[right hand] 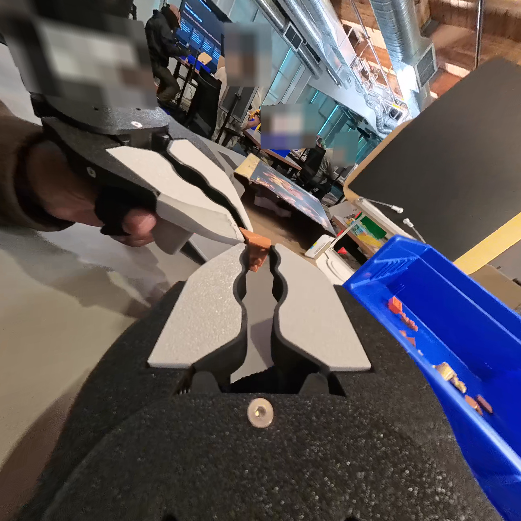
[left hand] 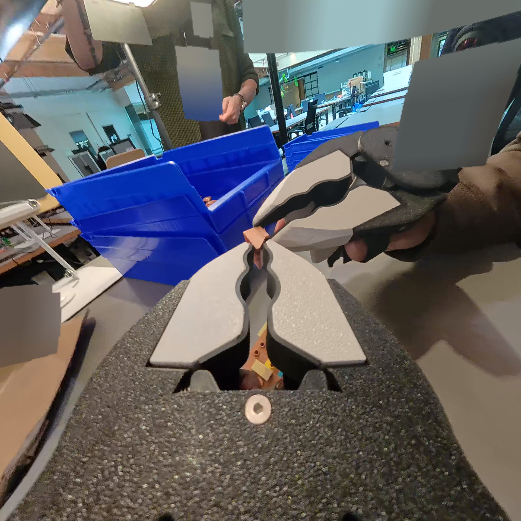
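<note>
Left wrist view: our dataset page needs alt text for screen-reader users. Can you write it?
The left gripper pinches a small brown toy brick piece at its fingertips, while the right gripper, held in a gloved hand, grips the same piece from the right. Blue plastic bins stand behind.

A pale grey, matte tabletop (left hand: pixel 465 423) is seen below and around both views, crossed by soft dark shadows. Stacked blue plastic bins (left hand: pixel 158 225) are set on it toward the far left in the left wrist view, with a second blue stack (left hand: pixel 324 141) farther back. In the right wrist view, one blue bin (right hand: pixel 439 296) is seen at the right; small brown and tan bricks (right hand: pixel 451 375) are scattered inside it. A brown cardboard sheet (left hand: pixel 25 394) is laid at the left edge.
</note>
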Demonstrator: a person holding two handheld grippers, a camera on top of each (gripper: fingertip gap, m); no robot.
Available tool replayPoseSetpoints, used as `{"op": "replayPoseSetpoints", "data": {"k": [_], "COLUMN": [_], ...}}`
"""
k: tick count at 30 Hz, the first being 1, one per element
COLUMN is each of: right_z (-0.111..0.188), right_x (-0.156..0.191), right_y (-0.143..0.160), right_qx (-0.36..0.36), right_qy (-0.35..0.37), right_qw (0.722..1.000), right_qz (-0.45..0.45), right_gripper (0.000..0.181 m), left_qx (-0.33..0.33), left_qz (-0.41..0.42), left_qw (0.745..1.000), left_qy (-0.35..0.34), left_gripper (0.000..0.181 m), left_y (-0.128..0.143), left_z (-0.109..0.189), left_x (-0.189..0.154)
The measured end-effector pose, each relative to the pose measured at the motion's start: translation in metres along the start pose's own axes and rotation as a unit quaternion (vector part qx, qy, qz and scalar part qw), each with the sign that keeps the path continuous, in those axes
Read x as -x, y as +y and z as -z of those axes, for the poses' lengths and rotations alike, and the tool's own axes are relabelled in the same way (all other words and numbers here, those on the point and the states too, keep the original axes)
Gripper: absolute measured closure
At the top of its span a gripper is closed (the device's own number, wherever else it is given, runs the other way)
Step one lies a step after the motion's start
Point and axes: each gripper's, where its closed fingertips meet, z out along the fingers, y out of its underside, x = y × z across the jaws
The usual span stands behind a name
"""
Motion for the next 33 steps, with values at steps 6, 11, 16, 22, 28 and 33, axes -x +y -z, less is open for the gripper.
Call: {"op": "replayPoseSetpoints", "data": {"k": [6,11,16,22,28,33], "right_z": [-0.005,-0.008,-0.005,0.002,0.000,-0.002], "right_x": [0.002,-0.005,-0.009,-0.010,-0.015,-0.017], "right_y": [0.020,0.038,0.056,0.067,0.074,0.077], "right_qx": [0.040,0.076,0.088,0.102,0.120,0.131], "right_qy": [0.004,-0.009,0.001,0.024,0.030,0.037], "right_qw": [0.998,0.992,0.989,0.988,0.983,0.980], "right_qz": [-0.050,-0.096,-0.115,-0.118,-0.139,-0.143], "right_gripper": [0.168,0.168,0.168,0.168,0.168,0.168], "left_qx": [0.044,0.078,0.109,0.115,0.115,0.137], "left_qz": [0.028,0.096,0.120,0.150,0.134,0.135], "left_qw": [0.999,0.992,0.986,0.982,0.984,0.981], "left_qy": [0.003,0.023,0.027,0.026,0.019,0.011], "left_gripper": [0.175,0.176,0.175,0.176,0.176,0.176], "left_y": [0.018,0.031,0.045,0.052,0.055,0.057], "left_z": [-0.006,-0.019,-0.031,-0.039,-0.045,-0.047], "left_x": [0.004,0.009,0.008,0.003,0.008,0.010]}}
